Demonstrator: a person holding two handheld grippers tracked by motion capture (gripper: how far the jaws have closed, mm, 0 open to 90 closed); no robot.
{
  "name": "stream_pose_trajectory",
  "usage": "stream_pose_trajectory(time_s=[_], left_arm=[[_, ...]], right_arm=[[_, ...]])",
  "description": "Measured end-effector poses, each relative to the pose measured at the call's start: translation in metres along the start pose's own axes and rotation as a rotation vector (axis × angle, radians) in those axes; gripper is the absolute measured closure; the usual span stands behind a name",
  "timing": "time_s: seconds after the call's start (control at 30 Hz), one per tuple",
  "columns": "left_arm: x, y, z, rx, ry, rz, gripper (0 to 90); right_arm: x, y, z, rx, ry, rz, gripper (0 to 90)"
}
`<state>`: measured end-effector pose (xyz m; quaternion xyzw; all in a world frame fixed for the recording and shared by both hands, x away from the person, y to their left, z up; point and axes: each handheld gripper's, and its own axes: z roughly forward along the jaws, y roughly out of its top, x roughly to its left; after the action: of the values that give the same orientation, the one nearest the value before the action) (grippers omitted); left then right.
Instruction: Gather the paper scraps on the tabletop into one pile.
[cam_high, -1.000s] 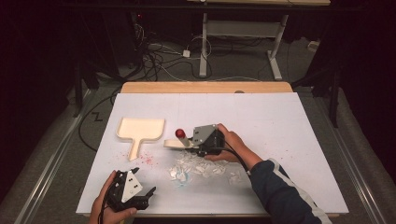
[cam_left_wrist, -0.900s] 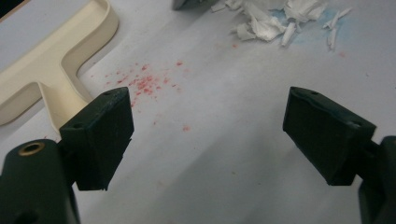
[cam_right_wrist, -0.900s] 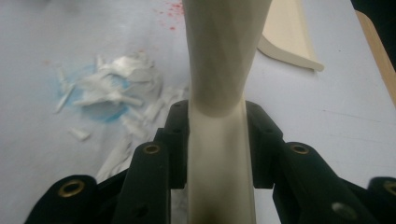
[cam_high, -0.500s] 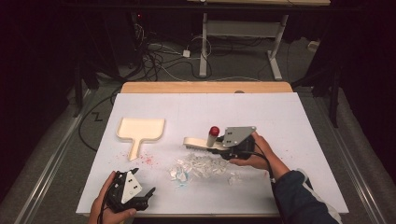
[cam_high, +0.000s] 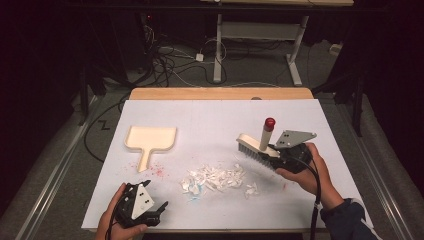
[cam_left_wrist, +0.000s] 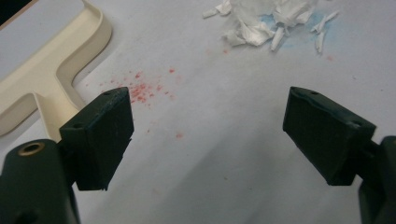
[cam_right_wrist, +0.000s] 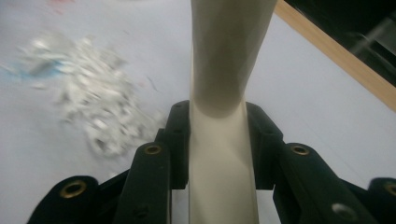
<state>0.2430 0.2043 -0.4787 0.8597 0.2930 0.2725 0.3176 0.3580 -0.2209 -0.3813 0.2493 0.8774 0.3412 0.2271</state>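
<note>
A cream brush with a red-tipped upright handle hangs just above the white sheet, right of centre. My right gripper is shut on it. In the right gripper view the cream handle fills the gap between the jaws of that gripper. A pile of white paper scraps lies mid-table, left of the brush. A cream dustpan lies flat at the left. My left gripper rests at the front left, open and empty, and looks toward the dustpan and the scraps.
Red specks dot the sheet beside the dustpan handle. A few stray scraps lie right of the pile. A wooden table edge borders the far side. Cables and desk legs stand on the floor beyond.
The right gripper has carried the brush from beside the dustpan to the right side of the sheet, and slightly up. The left gripper has stayed put.
</note>
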Motion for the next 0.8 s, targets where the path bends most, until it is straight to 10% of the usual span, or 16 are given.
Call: stream_pose_trajectory(time_s=[0.03, 0.1, 0.47, 0.6, 0.8], left_arm=[[0.0, 0.0, 0.0, 0.0, 0.0, 0.002, 15.3], [0.001, 0.001, 0.001, -0.004, 0.004, 0.003, 15.2], [0.002, 0.003, 0.0, -0.018, 0.013, -0.003, 15.3], [0.003, 0.002, 0.001, -0.017, 0.013, -0.004, 15.3], [0.001, 0.001, -0.001, -0.016, 0.018, 0.0, 15.3]], right_arm=[[0.002, -0.008, 0.006, 0.055, -0.088, 0.023, 67.8], [0.003, -0.013, 0.013, 0.081, -0.1, 0.045, 67.8], [0.038, 0.001, 0.039, 0.06, -0.025, 0.068, 67.8], [0.058, 0.017, 0.048, 0.014, 0.079, 0.062, 67.8], [0.062, 0.022, 0.034, -0.034, 0.035, 0.032, 67.8]])
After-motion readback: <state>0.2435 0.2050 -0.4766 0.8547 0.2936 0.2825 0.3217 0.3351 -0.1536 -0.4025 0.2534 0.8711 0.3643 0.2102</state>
